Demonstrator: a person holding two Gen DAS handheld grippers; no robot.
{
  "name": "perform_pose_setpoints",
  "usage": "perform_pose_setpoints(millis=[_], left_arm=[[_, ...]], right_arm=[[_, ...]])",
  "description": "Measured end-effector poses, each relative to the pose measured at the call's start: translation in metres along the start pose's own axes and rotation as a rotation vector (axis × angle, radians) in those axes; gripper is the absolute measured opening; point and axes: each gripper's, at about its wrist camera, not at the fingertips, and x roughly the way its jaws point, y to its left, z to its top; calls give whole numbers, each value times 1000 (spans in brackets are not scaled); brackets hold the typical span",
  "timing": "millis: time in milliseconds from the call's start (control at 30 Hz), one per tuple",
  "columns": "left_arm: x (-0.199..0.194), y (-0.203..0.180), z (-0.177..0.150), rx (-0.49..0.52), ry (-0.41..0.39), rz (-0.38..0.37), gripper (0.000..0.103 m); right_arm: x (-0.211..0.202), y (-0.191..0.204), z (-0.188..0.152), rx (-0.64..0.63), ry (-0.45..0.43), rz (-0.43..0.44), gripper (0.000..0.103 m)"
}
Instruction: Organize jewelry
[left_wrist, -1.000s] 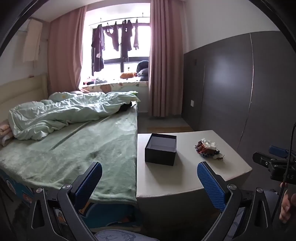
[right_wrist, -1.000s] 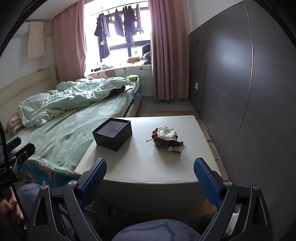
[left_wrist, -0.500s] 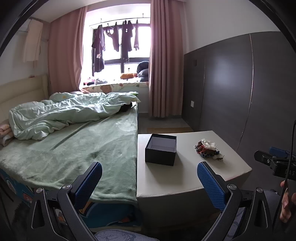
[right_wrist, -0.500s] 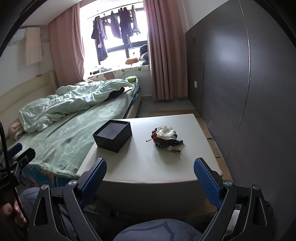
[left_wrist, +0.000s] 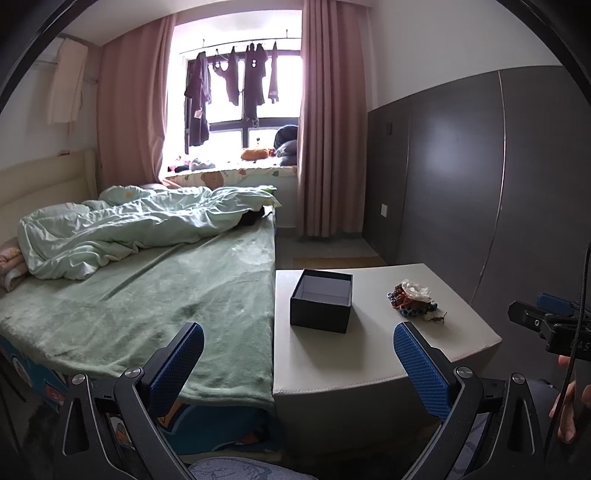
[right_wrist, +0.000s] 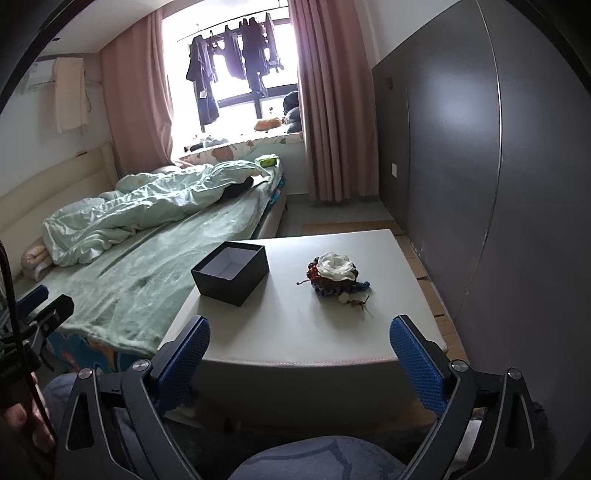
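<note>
R tool closer to table vs 1 s ago; both tools wide apart, empty; L tool unmoved.

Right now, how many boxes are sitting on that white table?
1. A single open black box sits on the white table, nearer the bed side, apart from the jewelry pile to its right. Nothing else box-like shows; its interior looks empty.
</note>
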Motion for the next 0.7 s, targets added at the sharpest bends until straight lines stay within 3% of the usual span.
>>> perform_pose_setpoints(millis=[700], left_arm=[[0,4,2,-17,-1,-4,103]], right_arm=[[2,1,1,14,-9,-18,103]])
